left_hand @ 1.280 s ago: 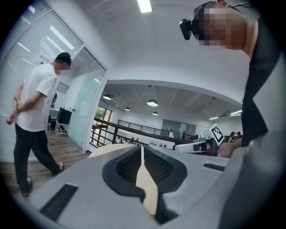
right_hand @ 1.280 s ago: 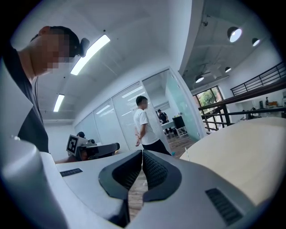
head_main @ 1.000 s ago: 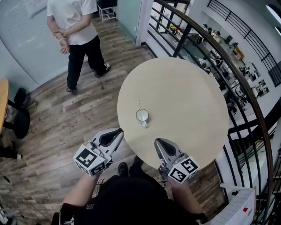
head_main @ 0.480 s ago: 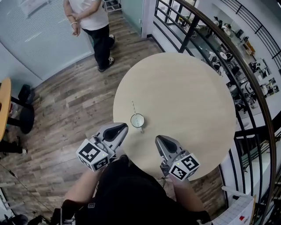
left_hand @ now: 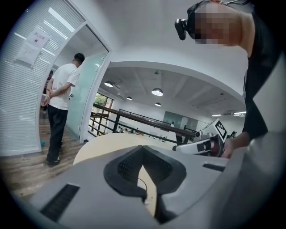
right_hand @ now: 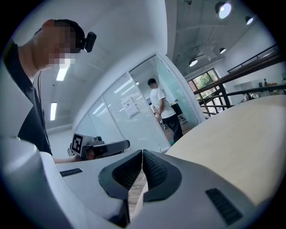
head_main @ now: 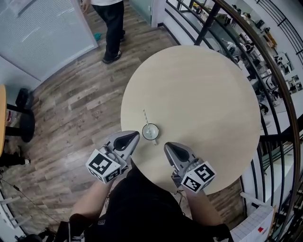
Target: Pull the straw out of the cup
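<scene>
A white cup point(head_main: 150, 132) stands on the round beige table point(head_main: 199, 94), near its front left edge. A thin striped straw point(head_main: 145, 116) leans out of it toward the far left. My left gripper point(head_main: 137, 134) sits just left of the cup, apart from it. Its jaws are closing and meet at the tips point(left_hand: 143, 150) with nothing between them. To the cup's front right is my right gripper point(head_main: 165, 145), also clear of the cup. That gripper point(right_hand: 142, 153) is shut and holds nothing. Neither gripper view shows the cup.
A person point(head_main: 111, 14) stands on the wood floor beyond the table's far left. A dark curved railing point(head_main: 265, 71) runs close behind the table on the right. A dark chair base point(head_main: 23, 123) stands at the far left.
Both grippers have moved forward and now flank the cup at the table's front edge. The standing person has shifted toward the top of the head view.
</scene>
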Demonstrator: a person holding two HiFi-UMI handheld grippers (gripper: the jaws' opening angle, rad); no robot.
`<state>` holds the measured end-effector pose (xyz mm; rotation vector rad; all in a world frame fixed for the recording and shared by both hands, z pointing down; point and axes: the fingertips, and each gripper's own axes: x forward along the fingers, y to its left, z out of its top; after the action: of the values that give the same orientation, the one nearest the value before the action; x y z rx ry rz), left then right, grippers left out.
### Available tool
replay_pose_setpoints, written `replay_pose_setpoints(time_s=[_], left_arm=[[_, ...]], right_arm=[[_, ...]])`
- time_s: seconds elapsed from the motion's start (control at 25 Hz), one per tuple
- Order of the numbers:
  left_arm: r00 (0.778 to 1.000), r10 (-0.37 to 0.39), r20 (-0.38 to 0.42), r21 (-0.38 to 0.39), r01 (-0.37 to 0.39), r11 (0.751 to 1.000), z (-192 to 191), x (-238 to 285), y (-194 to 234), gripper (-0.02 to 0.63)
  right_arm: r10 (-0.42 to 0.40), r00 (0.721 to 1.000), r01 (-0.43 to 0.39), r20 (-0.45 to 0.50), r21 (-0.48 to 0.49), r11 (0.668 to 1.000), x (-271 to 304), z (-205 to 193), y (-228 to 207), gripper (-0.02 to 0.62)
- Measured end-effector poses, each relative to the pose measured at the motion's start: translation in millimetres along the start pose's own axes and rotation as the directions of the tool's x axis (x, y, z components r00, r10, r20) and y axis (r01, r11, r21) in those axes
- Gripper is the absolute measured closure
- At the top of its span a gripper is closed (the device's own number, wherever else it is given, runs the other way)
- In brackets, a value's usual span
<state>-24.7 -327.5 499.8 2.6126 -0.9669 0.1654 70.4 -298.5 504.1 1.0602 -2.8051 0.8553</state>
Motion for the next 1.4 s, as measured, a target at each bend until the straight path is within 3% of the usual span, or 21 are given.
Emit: replay_pose_setpoints(time_s=[0.68, 1.04, 1.4], left_arm=[[0.998, -0.028, -0.054, -0.032, 0.026, 0.999, -53.5, 53.2, 37.2, 0.594], [0.992, -0.063, -0.107, -0.046, 0.059, 0.997, -85.6, 71.0, 50.3, 0.451], [0.977, -0.134, -0.163, -0.101, 0.119, 0.988, -113.2, 86.6, 49.1, 0.442]], right_arm=[[-0.014, 0.997, 0.016, -0.072, 0.034, 0.999, 26.8, -31.6, -32.5, 0.572], [0.02, 0.996, -0.019, -0.084, 0.009, 1.0, 45.8, -38.4, -38.1, 0.572], [0.018, 0.996, -0.015, -0.087, 0.032, 0.999, 46.2, -52.7, -34.2, 0.572]])
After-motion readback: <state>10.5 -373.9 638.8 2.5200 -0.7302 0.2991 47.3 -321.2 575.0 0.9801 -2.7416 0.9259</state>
